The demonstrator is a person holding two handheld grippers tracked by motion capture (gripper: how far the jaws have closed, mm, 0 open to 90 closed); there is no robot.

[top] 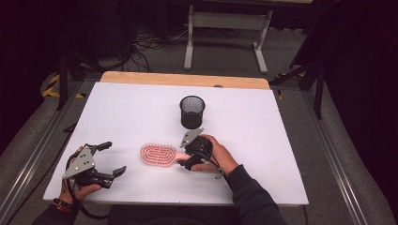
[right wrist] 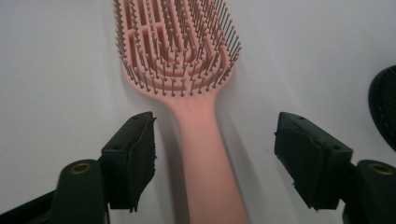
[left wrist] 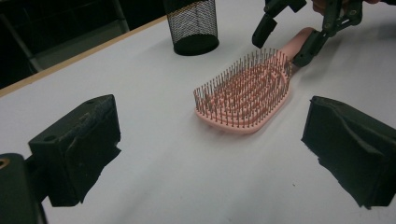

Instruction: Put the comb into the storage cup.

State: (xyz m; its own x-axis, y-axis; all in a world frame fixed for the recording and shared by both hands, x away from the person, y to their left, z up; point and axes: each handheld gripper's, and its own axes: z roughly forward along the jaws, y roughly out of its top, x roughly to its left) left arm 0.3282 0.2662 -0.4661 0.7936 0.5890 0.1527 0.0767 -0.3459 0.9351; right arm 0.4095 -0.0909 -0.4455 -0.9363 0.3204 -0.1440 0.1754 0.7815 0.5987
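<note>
Pink paddle hairbrush (top: 158, 154) lies flat on the white surface (top: 263, 140), bristles up, roughly centre and toward the near edge. Head points to the person's left, handle toward the right hand (top: 220, 157).

Right tongs (top: 188, 157): spread wide, straddling the brush handle. In the right gripper view the handle (right wrist: 205, 154) runs up between the two black jaws with clear gaps on both sides, closer to the left-side jaw, no contact visible. Brush head (right wrist: 175, 44) sits just past the jaw tips. Left gripper view confirms it from the other end: right tongs (left wrist: 285, 39) hang over the handle end, one jaw either side, not pinching.

Left tongs (top: 110, 159): also spread, holding nothing. They sit near the front-left part of the surface, held by the left hand (top: 77, 190), pointed toward the brush and well apart from it. In the left gripper view the brush (left wrist: 245, 93) lies ahead between the two jaws, bare surface in between.

Black wire-mesh pen cup (top: 192, 111) stands upright behind the brush, near the right tongs, not touching either. It is also seen at the top of the left gripper view (left wrist: 191, 25), and its edge at the right border of the right gripper view (right wrist: 385, 105).

Wooden edge of the table (top: 183, 78) shows past the far side of the white surface.
</note>
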